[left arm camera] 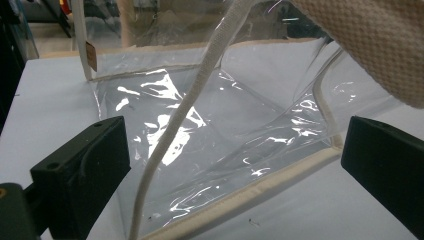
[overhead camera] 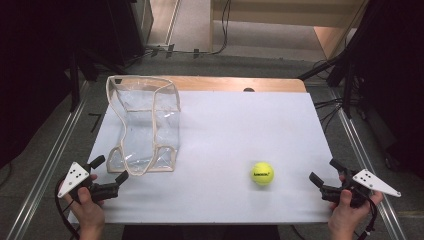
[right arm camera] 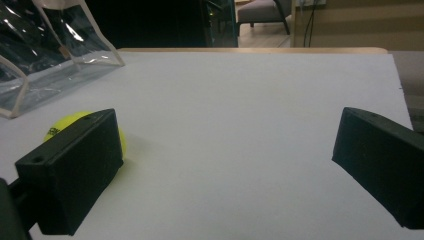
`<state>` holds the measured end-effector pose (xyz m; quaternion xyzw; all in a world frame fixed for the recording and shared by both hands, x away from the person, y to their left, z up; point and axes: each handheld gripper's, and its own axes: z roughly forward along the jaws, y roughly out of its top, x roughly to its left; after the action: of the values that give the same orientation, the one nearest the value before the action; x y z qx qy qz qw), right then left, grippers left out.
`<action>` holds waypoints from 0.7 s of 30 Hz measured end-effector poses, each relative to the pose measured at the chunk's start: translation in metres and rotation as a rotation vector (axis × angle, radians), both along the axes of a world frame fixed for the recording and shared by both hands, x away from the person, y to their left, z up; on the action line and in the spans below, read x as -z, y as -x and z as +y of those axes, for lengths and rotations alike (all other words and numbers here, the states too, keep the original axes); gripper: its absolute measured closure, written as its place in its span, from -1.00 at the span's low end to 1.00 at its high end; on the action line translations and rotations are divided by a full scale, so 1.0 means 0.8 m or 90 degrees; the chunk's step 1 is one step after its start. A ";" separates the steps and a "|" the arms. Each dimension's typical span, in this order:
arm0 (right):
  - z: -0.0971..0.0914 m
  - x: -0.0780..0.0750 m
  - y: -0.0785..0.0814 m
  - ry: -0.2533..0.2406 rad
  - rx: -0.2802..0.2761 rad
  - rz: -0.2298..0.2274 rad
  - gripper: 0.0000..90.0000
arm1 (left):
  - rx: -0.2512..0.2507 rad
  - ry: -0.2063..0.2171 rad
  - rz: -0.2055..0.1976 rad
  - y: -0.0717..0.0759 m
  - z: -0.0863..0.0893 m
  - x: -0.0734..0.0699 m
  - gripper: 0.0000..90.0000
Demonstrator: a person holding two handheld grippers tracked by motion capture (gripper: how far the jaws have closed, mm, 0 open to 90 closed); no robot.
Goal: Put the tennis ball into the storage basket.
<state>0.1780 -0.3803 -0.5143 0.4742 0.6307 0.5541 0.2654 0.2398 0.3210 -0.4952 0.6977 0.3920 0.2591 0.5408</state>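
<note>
On the white sheet, clear bag (overhead camera: 145,125) lies lengthwise away from two spread-jawed, empty grippers.

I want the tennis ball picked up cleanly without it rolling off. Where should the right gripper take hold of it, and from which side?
Probably across the middle of the tennis ball, coming in from its right, where the open right gripper waits. The ball is round and sits free on the white table, so a grip off its widest part could squeeze it away.

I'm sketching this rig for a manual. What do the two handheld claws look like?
Both the left claw and right claw have two blocky black jaws. Each carries a pale grey three-cornered plate with dark dots, and a black cable trails from each. No sleeves show.
</note>
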 end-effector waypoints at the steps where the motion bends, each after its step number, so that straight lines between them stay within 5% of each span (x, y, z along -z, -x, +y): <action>1: 0.001 -0.001 0.000 0.003 0.001 0.001 -1.00 | 0.000 0.000 -0.001 0.000 0.000 0.000 -1.00; 17: 0.047 -0.039 -0.009 0.097 -0.104 0.045 -1.00 | 0.006 0.007 -0.003 0.001 0.001 0.000 -1.00; 21: 0.055 -0.049 -0.012 0.099 -0.127 0.055 -1.00 | 0.008 0.009 -0.003 0.000 0.001 0.000 -1.00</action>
<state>0.1877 -0.3360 -0.4752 0.4103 0.7265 0.5066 0.2172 0.2397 0.3219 -0.4953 0.6960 0.3881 0.2544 0.5479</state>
